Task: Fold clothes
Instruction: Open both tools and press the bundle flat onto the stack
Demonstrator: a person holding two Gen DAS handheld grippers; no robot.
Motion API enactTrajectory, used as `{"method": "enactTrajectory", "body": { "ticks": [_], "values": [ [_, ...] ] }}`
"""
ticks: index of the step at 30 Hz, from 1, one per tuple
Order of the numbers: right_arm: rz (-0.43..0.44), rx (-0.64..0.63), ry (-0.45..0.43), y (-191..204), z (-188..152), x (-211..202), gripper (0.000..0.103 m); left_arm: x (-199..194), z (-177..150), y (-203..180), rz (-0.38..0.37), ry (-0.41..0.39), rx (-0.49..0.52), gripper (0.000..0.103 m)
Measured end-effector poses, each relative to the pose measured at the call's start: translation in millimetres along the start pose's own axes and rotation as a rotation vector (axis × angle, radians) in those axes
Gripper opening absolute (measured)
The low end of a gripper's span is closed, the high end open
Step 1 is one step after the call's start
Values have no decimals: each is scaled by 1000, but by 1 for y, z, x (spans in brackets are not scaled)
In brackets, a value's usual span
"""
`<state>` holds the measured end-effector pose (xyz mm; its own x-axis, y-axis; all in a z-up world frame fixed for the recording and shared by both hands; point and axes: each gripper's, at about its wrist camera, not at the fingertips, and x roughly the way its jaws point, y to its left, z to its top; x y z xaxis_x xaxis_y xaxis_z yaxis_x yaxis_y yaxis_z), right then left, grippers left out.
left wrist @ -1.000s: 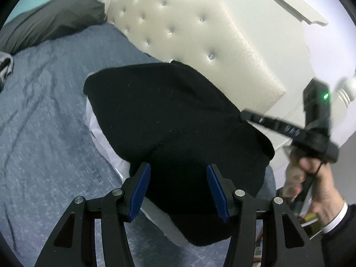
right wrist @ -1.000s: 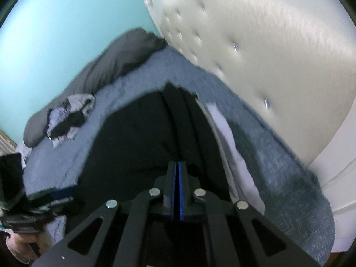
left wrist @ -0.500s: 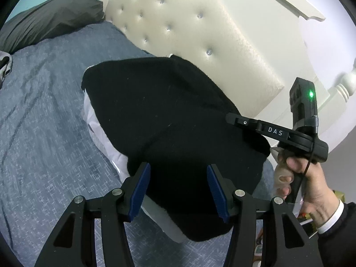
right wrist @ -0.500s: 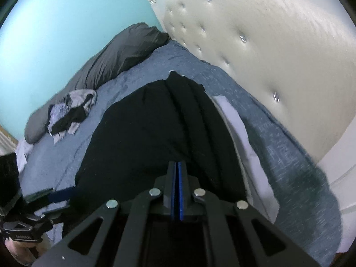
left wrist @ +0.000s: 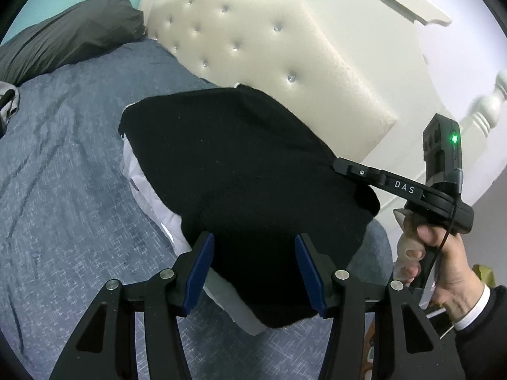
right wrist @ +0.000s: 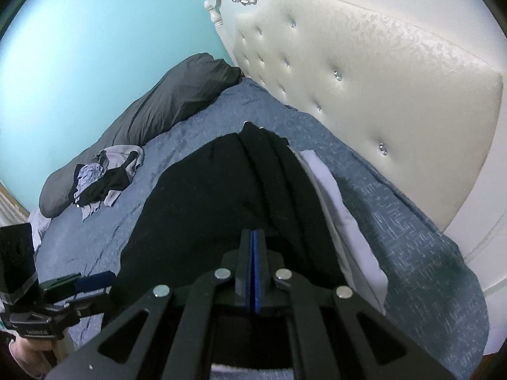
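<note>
**Black garment pinched at its right edge on the bed**

A black knitted garment (left wrist: 240, 171) lies spread over a white folded cloth (left wrist: 149, 190) on the blue-grey bedspread (left wrist: 69, 164), near the cream tufted headboard (left wrist: 285, 63). The left tongs (left wrist: 253, 269) hover over the garment's near edge with their blue pads (left wrist: 199, 272) apart and nothing between them. The right tongs (right wrist: 252, 253) are pressed together; in the left wrist view their tip meets the garment's right edge, the fabric drawn to a point there, so they appear clamped on it. A hand (left wrist: 443, 262) holds their handle. A dark grey pillow (right wrist: 177, 95) and a heap of crumpled clothes (right wrist: 104, 177) lie far left.
</note>
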<state>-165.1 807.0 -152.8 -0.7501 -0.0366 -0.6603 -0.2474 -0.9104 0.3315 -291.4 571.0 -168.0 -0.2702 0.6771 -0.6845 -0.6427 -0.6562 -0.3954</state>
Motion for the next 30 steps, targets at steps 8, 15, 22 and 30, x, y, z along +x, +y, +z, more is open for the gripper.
{"method": "enactTrajectory", "body": {
  "ticks": [8,15,22,30],
  "values": [
    [-26,8,-6,-8,-21,3,0,8,-11,-1,4,11,9,57],
    [-10,64,-38,-10,-31,1,0,7,-12,0,13,11,7,58],
    [-19,50,-74,-5,-29,-19,0,6,-8,3,17,15,3,58],
    [-27,69,-38,-8,-42,-17,0,7,-8,3,15,23,-11,58]
  ]
}}
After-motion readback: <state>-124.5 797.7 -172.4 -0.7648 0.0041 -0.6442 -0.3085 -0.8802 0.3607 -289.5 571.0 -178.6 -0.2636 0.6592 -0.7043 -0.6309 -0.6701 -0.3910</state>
